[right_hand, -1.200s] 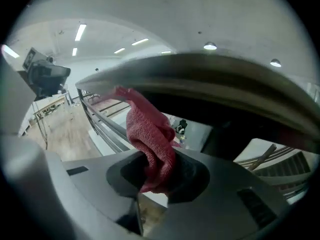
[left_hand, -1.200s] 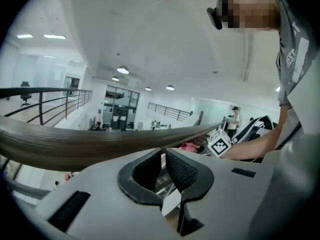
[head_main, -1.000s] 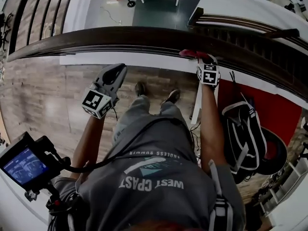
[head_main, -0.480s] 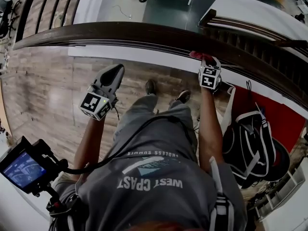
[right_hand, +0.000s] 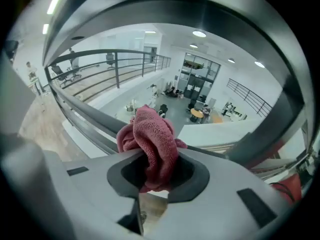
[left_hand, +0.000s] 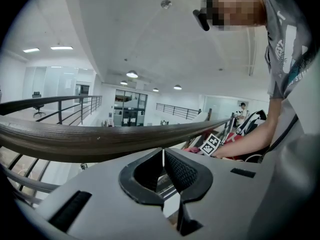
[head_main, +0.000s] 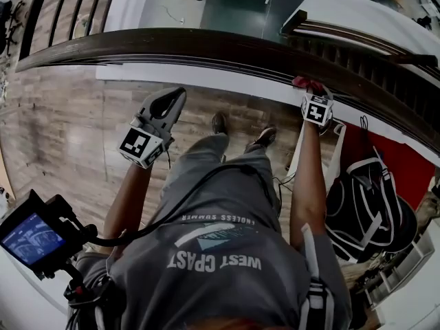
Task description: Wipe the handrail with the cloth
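Head view looks steeply down on a long dark wooden handrail [head_main: 172, 47] curving across above a wood-plank floor [head_main: 62, 129], with a black bag [head_main: 364, 212] lying on the floor to my right. My right gripper [head_main: 311, 91] is up at the rail's near edge, its jaws clamped on a bunched red cloth [right_hand: 152, 134] that sits against the wood. My left gripper [left_hand: 163, 170] is held short of the rail, jaws closed together with nothing between them.

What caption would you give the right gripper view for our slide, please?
Right gripper shut on a bunched red cloth, the handrail arching close above it.
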The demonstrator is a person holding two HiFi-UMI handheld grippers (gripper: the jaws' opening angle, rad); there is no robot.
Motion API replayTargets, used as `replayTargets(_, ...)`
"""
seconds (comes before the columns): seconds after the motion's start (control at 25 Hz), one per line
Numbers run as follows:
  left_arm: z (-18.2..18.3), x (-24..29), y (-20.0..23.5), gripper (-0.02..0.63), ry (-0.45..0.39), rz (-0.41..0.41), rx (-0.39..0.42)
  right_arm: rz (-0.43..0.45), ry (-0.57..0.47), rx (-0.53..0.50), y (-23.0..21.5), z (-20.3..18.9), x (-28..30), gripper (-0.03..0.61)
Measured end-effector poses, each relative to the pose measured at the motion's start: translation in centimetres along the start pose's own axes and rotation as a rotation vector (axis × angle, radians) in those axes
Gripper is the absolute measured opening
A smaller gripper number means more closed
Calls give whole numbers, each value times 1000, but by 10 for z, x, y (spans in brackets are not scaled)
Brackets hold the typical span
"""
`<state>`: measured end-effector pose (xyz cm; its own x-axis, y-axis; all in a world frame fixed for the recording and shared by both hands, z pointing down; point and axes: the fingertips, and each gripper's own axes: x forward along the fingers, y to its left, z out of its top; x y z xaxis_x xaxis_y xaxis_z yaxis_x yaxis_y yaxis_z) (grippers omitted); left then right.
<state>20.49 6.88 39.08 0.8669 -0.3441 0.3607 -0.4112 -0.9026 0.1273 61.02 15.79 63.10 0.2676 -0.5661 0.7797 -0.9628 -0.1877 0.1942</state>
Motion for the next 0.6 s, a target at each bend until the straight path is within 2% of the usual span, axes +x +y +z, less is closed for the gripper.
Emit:
replayTargets(0.16,-1,4,-8,16,-1,-37,21,123,-52,-65,67,17,-1,72)
replayTargets(0.28,-2,1,-7,17,1,-53,17,168,-54,-39,68,14,-7,72)
replayTargets(0.36,-4,-1,-2,16,1,-64,10,132,-22,27,40,-2,-8,72)
replayTargets(0.48,-5,4,7,17,1,-91,11,9,75,128,-17,-38,-9,72)
replayTargets(0.56,-5,8,11,17,-1,-108,16,-6,83,128,-20,-37,-7,72)
replayTargets(0.6,-6,11,12,17,-1,-116,19,13,63,88,-7,-25,-6,73)
